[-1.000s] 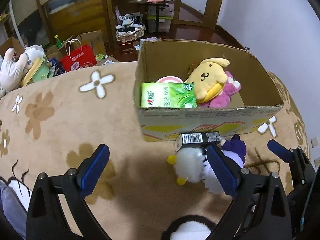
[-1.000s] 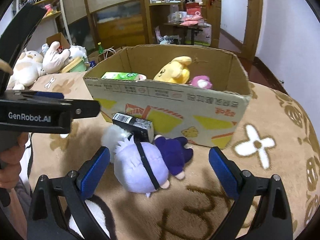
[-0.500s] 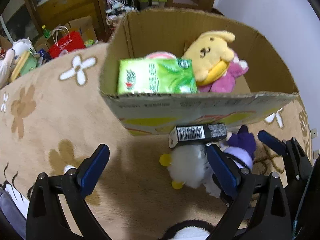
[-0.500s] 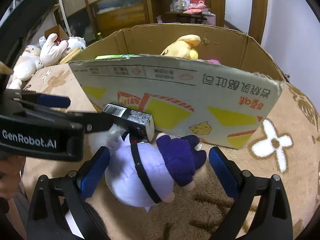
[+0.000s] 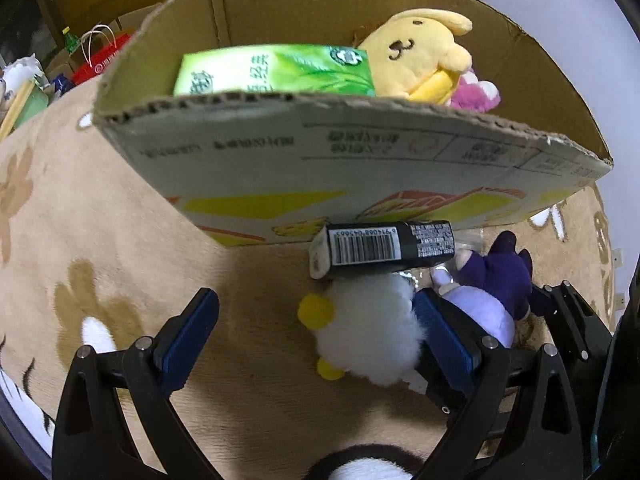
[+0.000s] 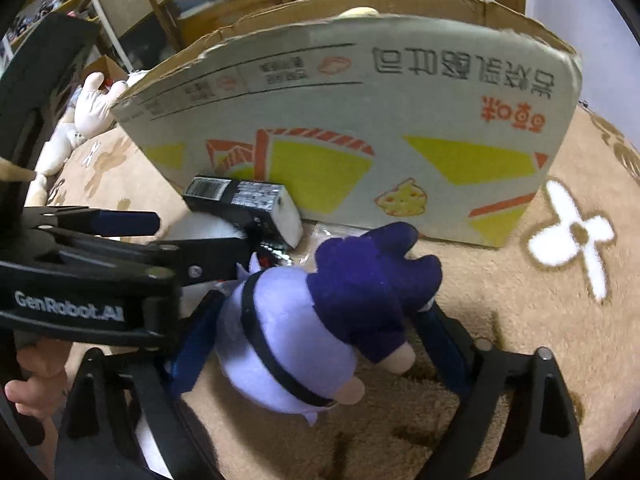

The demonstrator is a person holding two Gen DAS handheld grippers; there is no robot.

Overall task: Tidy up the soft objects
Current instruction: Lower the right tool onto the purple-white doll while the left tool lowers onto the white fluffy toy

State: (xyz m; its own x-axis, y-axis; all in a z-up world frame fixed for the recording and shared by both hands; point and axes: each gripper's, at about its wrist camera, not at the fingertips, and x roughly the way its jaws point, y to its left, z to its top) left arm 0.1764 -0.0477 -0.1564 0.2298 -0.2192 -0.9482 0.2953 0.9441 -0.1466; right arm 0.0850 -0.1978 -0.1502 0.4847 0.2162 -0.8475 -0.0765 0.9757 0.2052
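A cardboard box (image 5: pixel 280 168) stands on the beige blanket and holds a yellow dog plush (image 5: pixel 416 56), a pink plush (image 5: pixel 476 96) and a green tissue pack (image 5: pixel 276 76). In front of it lie a white fluffy plush (image 5: pixel 368 332), a lilac and purple doll plush (image 6: pixel 320 320) and a black carton (image 5: pixel 384 248). My left gripper (image 5: pixel 316 340) is open, its right finger between the white plush and the doll. My right gripper (image 6: pixel 320 340) is open with its jaws on either side of the doll, which also shows in the left wrist view (image 5: pixel 492 292).
The box's near wall (image 6: pixel 360 120) stands just beyond both grippers. More plush toys (image 6: pixel 92 108) lie at the blanket's far left. A red bag (image 5: pixel 104 56) and furniture stand beyond the blanket. A black and white plush (image 5: pixel 368 464) lies at my left gripper's base.
Both grippers moved forward and down toward the toys in front of the box. The right gripper's jaws now straddle the lilac doll. Both stayed open.
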